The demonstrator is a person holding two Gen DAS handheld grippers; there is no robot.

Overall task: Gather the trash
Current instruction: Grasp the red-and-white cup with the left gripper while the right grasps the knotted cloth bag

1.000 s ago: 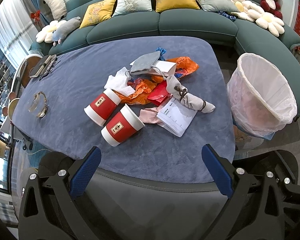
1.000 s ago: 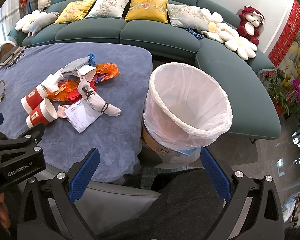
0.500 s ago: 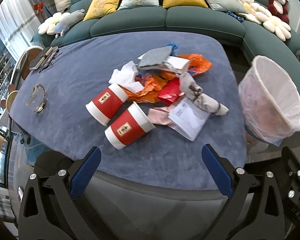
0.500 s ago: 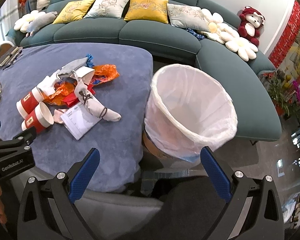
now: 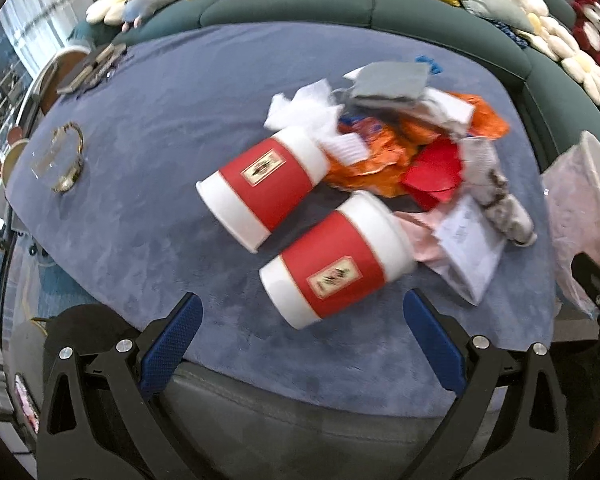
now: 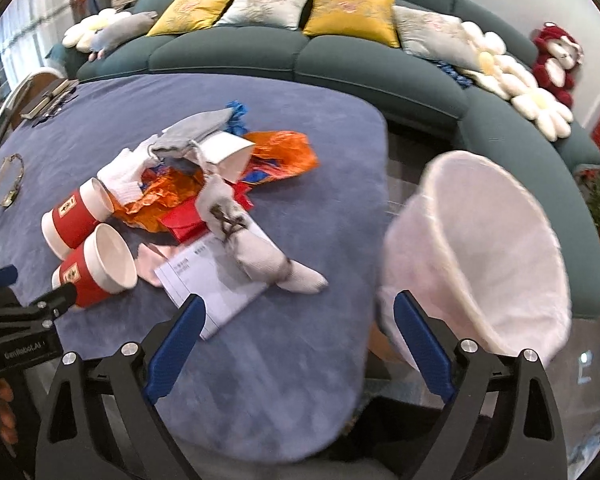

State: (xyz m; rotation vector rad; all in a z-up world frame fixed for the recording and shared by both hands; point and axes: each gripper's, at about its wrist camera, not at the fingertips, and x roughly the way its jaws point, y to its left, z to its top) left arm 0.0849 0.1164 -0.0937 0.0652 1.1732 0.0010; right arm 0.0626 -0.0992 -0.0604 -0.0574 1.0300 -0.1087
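Note:
A heap of trash lies on the blue table (image 5: 140,128). Two red-and-white paper cups lie on their sides, the near cup (image 5: 336,268) just ahead of my left gripper (image 5: 300,320) and the far cup (image 5: 266,190) behind it. Orange wrapper (image 5: 364,160), a white tied bundle (image 6: 256,248), a paper sheet (image 6: 216,284), tissue (image 5: 300,112) and grey cloth (image 6: 196,132) make up the rest. My left gripper is open with nothing between its fingers. My right gripper (image 6: 296,312) hovers above the table's near edge, just short of the sheet; its jaws are closing with nothing between them.
A bin lined with a white bag (image 6: 488,256) stands off the table's right edge. A glass ashtray (image 5: 60,156) and remotes (image 5: 92,68) lie at the table's left. A green sofa (image 6: 300,56) with cushions curves behind. The left gripper's frame (image 6: 16,332) shows at the lower left.
Both grippers have moved forward and down toward the trash, so the cups and the sheet look larger. The bin has slid to the right in both views.

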